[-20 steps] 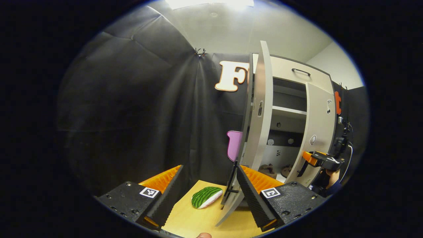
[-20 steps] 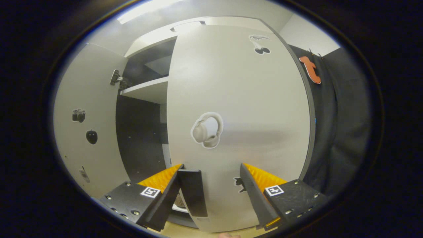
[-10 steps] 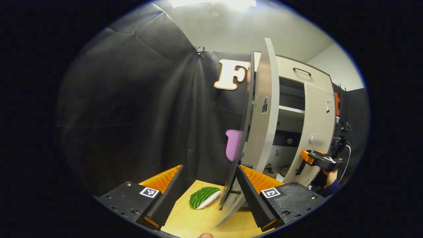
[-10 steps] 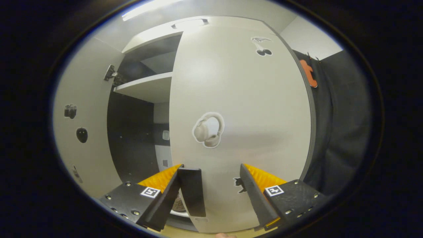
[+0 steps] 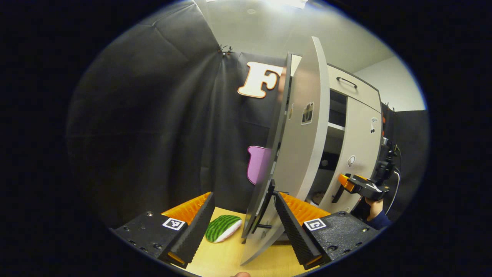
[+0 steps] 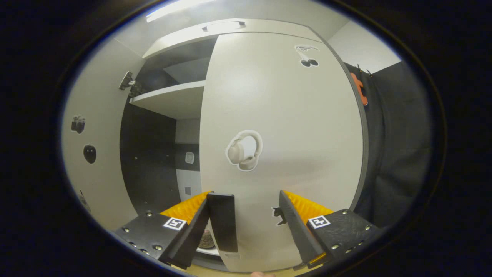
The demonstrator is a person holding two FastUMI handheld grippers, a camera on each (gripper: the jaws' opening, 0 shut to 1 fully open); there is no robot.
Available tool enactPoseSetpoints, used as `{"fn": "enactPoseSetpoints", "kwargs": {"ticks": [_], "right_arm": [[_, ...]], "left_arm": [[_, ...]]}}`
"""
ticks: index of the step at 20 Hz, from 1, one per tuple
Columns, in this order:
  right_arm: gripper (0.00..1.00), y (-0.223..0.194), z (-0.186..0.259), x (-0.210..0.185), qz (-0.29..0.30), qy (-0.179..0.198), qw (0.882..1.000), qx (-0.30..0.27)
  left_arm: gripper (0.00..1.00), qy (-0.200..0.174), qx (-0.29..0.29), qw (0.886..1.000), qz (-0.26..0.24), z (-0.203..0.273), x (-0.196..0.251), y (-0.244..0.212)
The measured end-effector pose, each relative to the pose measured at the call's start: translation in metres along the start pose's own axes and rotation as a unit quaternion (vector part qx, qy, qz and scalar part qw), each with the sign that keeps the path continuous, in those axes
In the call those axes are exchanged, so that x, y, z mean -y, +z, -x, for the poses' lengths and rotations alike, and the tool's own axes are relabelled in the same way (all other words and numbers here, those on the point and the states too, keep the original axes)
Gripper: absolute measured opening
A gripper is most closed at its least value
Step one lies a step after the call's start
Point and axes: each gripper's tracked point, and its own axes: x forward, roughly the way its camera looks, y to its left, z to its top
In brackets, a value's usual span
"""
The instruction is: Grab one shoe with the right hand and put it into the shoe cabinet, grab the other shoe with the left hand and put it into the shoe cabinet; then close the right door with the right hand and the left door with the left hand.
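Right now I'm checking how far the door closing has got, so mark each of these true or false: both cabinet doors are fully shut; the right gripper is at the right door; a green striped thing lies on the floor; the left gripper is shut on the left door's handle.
1. Both cabinet doors are fully shut. False: the left door stands wide open, and the right door leaves a gap onto the shelf.
2. The right gripper is at the right door. True.
3. A green striped thing lies on the floor. True.
4. The left gripper is shut on the left door's handle. False: its fingers stand apart beside the door's lower edge.
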Motion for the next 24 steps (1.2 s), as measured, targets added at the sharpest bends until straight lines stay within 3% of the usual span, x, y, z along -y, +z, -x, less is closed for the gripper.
{"fn": "enactPoseSetpoints", "kwargs": {"ticks": [5, 7, 8, 9, 10, 13, 24], "right_arm": [[1.0, -0.002, 0.001, -0.001, 0.004, 0.005, 1.0, 0.004], [1.0, -0.004, 0.004, -0.003, 0.009, 0.011, 1.0, 0.007], [1.0, -0.005, 0.005, -0.004, 0.009, 0.016, 1.0, 0.008], [1.0, -0.007, 0.005, -0.004, 0.01, 0.022, 1.0, 0.003], [1.0, -0.008, 0.007, -0.003, 0.007, 0.027, 1.0, -0.001], [1.0, -0.001, 0.018, -0.001, -0.001, 0.038, 0.999, 0.012], [0.98, 0.035, 0.077, 0.061, 0.019, -0.019, 0.998, 0.051]], "left_arm": [[0.96, -0.03, -0.008, 0.999, -0.012, -0.018, 0.008, -0.002], [0.92, -0.039, -0.01, 0.999, -0.024, -0.022, 0.01, -0.001], [0.96, -0.045, -0.008, 0.999, -0.028, -0.024, 0.014, 0.0], [0.9, -0.054, -0.01, 0.998, -0.03, -0.025, 0.018, 0.0], [0.95, -0.062, -0.013, 0.998, -0.027, -0.027, 0.021, -0.001], [0.94, -0.083, -0.021, 0.996, -0.009, -0.037, 0.028, -0.004], [0.94, -0.16, -0.032, 0.986, -0.028, -0.039, 0.103, -0.019]]}}
